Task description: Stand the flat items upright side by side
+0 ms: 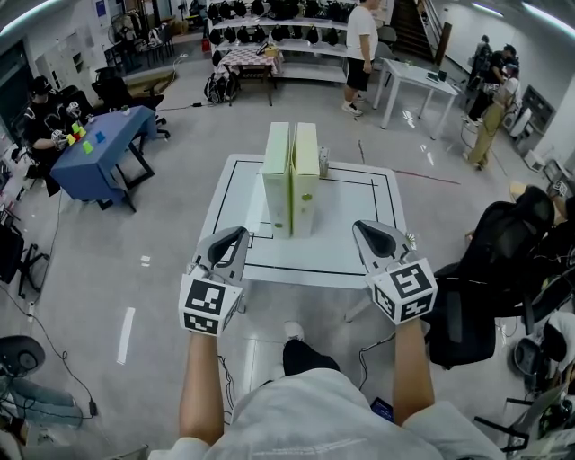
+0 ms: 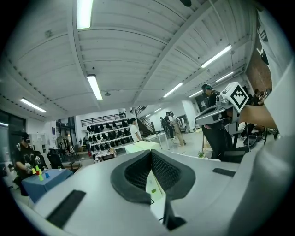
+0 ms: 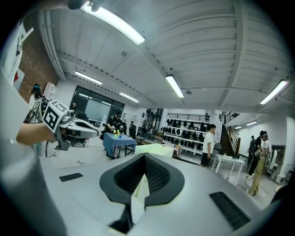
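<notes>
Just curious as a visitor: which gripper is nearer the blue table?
Left. The left gripper sits right of the blue table; the right gripper is farther right again, beyond the two upright boxes.

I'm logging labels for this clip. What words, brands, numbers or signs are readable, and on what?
No text is readable.
Pale green boxes: small marks on the faces, too small to read.
Left tool and right tool: square black-and-white marker patterns, no letters.
Wall posters: blurred.

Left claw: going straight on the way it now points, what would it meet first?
Probably the left pale green box, standing upright on the white table; the left gripper view shows it ahead, though depth is unclear.
</notes>
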The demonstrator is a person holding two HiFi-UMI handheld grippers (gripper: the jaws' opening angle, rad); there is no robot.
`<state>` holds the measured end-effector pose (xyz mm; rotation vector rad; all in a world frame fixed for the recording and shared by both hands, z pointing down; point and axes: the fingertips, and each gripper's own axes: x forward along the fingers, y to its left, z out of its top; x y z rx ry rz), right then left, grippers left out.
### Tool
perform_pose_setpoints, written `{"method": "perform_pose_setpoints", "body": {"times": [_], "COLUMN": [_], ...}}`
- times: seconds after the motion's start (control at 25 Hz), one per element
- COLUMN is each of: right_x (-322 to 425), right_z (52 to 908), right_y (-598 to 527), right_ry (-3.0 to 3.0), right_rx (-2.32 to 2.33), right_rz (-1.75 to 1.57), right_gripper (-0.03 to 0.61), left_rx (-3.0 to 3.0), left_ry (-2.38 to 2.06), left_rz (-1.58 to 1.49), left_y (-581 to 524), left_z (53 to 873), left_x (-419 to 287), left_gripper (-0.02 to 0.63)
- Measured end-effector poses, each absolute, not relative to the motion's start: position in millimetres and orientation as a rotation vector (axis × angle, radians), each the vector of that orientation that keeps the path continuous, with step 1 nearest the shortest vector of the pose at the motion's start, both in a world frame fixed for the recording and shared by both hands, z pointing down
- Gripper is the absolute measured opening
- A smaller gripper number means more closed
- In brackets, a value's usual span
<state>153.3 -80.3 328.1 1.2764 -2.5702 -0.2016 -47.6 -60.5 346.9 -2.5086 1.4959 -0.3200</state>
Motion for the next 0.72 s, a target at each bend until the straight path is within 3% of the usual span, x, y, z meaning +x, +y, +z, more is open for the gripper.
{"method": "perform_pose_setpoints", "body": {"times": [0.72], "right_x": [150.0], "right_z": [349.7], "right_y": [-98.1], "right_ry": [-2.527], "right_rx": [1.273], "right_rz": [-0.208], "right_gripper": [0.028], "left_rx": [-2.56], "left_ry": [1.465], "left_rz": [-0.323], "left_y": [-79.6], "left_z": [369.3], "left_x": [-51.1], "left_gripper": [0.02]}}
